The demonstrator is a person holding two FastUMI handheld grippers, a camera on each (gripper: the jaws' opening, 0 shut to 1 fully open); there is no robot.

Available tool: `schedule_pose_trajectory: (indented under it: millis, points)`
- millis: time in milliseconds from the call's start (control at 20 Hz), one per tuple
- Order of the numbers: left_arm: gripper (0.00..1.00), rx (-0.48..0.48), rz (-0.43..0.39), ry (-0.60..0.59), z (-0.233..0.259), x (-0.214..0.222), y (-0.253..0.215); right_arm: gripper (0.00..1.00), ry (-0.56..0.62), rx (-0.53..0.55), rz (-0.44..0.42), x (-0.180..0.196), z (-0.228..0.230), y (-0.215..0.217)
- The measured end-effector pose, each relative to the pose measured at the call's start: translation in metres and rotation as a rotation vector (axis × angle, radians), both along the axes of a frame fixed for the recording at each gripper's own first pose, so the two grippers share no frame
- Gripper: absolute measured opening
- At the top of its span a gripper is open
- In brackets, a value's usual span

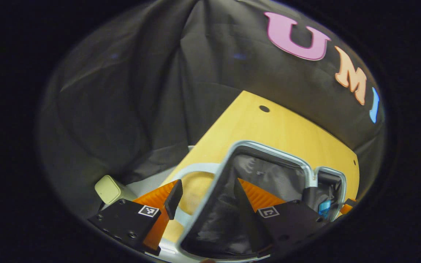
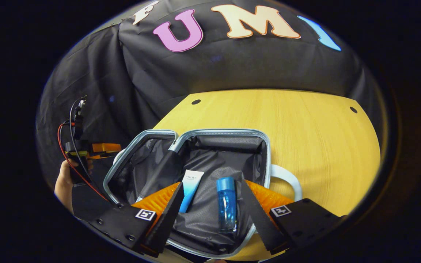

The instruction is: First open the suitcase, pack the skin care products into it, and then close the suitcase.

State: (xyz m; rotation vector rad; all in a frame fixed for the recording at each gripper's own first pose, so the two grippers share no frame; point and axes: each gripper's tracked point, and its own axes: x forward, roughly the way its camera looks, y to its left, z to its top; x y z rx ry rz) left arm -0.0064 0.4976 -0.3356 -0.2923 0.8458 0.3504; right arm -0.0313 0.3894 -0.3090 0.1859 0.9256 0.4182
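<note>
Brand print on white tube [image 2: 190, 190] too small to read, no other legible text

Pale blue suitcase [image 2: 220, 133] with grey lining holds a clear blue bottle [image 2: 226, 205] and a white-to-blue tube [image 2: 191, 188]; the table [image 2: 305, 138] is yellow woodgrain.

A recording booth, not a lived-in room.

I worked at a pale wooden table [image 2: 305, 135] with small round holes [image 2: 196, 102] drilled near its far corners, and creased black cloth [image 2: 130, 73] hung close behind it as the wall on every side I could see. My fingers carried square black-and-white tracking markers [image 2: 145, 214], and loose red and black wires [image 2: 72, 120] ran off the other gripper [image 2: 86, 149]: a staged data-collection setup with household props on the table.
</note>
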Motion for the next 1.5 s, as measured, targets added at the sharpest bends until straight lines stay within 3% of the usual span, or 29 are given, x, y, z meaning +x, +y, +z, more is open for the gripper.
schedule_pose_trajectory:
  millis: [450,550,700,900,1050,1500]
  points:
    - [0.83,-0.027,0.065,0.111,-0.053,-0.006,0.045,0.98,0.0,-0.012,-0.057,0.008,-0.003,-0.004]
    - [0.7,-0.057,0.075,0.133,-0.057,-0.011,0.05,0.98,0.003,-0.006,-0.052,0.008,-0.001,-0.004]
    - [0.19,-0.078,0.056,0.135,-0.061,-0.011,0.041,0.98,-0.027,-0.009,-0.048,0.01,0.005,-0.007]
    - [0.01,0.015,-0.043,0.099,-0.026,-0.014,0.032,0.98,-0.079,-0.007,-0.035,0.013,0.016,-0.014]
    - [0.0,0.089,-0.053,0.059,0.01,-0.012,0.03,0.98,-0.124,0.005,-0.023,0.016,0.024,-0.019]
    - [0.0,0.137,-0.066,-0.131,0.134,-0.007,-0.038,0.98,-0.228,0.023,0.087,0.006,0.049,-0.048]
